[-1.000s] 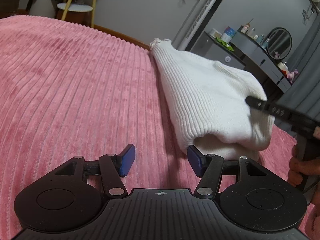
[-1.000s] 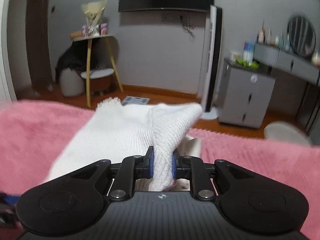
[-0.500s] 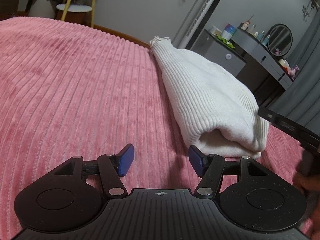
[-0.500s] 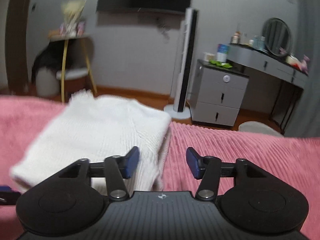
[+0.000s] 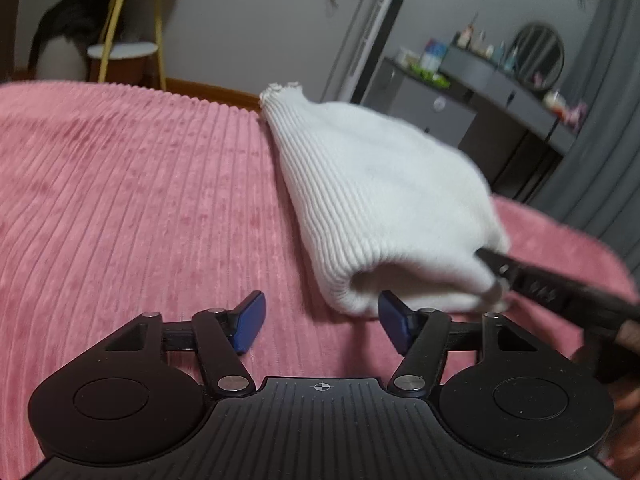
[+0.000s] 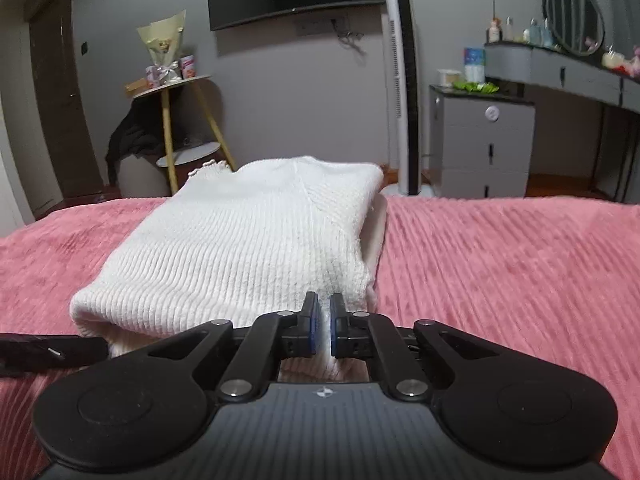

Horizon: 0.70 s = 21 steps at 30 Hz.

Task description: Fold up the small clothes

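A white ribbed knit garment [image 5: 372, 200] lies folded on the pink ribbed bedspread [image 5: 140, 208]. It also shows in the right wrist view [image 6: 248, 248]. My left gripper [image 5: 320, 326] is open and empty, low over the bedspread just in front of the garment's near folded end. My right gripper [image 6: 323, 326] is shut on the garment's near right edge, with white knit pinched between its blue pads. Its dark finger [image 5: 532, 280] reaches into the fold from the right in the left wrist view.
Beyond the bed's far edge stand a tower fan [image 6: 400, 92], a grey drawer cabinet [image 6: 480, 144], a dressing table with a round mirror [image 6: 572, 16] and a yellow-legged side table [image 6: 172, 120]. Bare bedspread lies left and right of the garment.
My right gripper opened and let go of the garment, then shut again on its near right edge. The garment now lies flatter. My left gripper stayed open and shifted slightly.
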Motion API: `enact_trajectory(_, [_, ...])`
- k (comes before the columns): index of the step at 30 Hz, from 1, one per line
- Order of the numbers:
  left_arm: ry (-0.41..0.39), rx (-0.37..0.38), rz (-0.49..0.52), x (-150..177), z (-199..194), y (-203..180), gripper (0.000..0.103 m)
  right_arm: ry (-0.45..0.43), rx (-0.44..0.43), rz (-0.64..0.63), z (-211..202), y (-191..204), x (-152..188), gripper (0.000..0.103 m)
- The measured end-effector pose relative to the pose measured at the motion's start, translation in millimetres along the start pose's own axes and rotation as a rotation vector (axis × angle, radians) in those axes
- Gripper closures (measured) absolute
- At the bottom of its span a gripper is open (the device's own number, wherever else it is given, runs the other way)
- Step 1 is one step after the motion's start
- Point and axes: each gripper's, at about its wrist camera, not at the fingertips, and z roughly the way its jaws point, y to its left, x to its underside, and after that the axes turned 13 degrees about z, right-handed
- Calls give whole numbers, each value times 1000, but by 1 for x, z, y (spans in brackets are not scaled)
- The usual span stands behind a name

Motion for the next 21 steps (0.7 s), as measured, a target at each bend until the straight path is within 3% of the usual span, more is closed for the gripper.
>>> enact_trajectory(3, [25,-51,-6,0,10,3,45,28,-8,-4,7,-4,2,100])
enact_trajectory(7, [42,-15,-103,-1,9,21,50,39,-28,17,13,-6,2,100])
enact_trajectory(15, [77,-82,-82,-1,-13,27,46,59,-46,24,7,-9,-3,100])
enact_trajectory(19, [83,-225,-73,-1,-33,40,49,71,-54,119,-5,-18,-20,100])
enact_trajectory(21, [60,-208,-112,-5,-43,52,44,41,-66,219,-14,-29,-32,89])
